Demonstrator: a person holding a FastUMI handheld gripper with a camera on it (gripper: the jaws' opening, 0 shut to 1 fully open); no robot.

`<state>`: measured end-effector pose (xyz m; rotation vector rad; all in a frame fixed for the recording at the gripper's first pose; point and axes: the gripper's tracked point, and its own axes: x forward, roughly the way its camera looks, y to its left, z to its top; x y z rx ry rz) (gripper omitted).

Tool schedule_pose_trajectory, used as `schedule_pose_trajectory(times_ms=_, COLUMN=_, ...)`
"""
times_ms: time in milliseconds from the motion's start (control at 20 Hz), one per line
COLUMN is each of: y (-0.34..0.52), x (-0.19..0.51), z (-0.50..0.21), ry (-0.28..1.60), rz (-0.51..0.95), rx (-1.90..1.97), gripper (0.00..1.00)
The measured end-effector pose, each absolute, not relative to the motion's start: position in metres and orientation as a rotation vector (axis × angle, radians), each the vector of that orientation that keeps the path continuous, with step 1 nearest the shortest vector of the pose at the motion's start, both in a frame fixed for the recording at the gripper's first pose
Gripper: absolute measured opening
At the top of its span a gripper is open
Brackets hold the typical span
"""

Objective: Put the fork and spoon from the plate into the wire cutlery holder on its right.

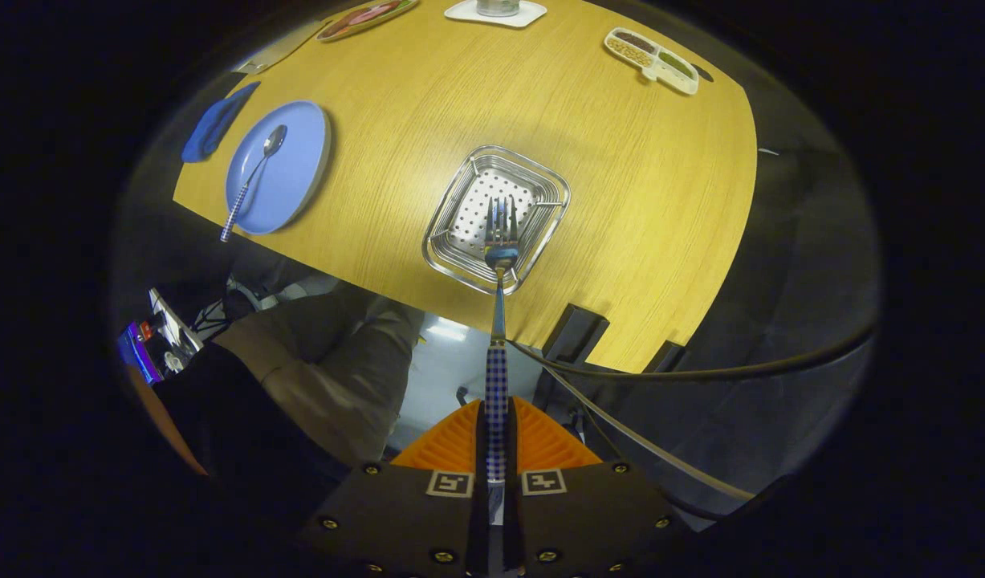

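My gripper (496, 429) is shut on the checked handle of the fork (498, 321), which points straight ahead with its tines over the wire cutlery holder (452, 210). The holder is a square metal basket with a perforated bottom, seen from above on the wooden table (620, 201). To its left lies the blue plate (291, 181), near the table's edge. The spoon (255, 172) rests on the plate, its checked handle sticking out over the rim toward the table's edge.
A blue cloth (215, 124) lies beyond the plate. A white divided dish (653, 58) with snacks, a white coaster (496, 12) and a patterned dish (364, 18) sit at the far side. A person's legs (323, 369) and cables (661, 373) are below the table's near edge.
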<state>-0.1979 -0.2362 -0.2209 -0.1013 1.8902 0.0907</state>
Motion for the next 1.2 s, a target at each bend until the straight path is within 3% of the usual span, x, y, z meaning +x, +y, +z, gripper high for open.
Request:
schedule_pose_trajectory(times_ms=700, y=-0.237, x=-0.165, z=-0.241, ry=2.089, rz=0.140, rx=-0.126, gripper=0.08)
schedule_pose_trajectory(times_ms=1150, y=-0.239, x=-0.150, z=-0.242, ry=2.026, rz=0.132, rx=-0.084, gripper=0.18)
schedule_pose_trajectory(times_ms=1200, y=-0.239, x=-0.150, z=-0.240, ry=2.013, rz=0.127, rx=-0.075, gripper=0.24)
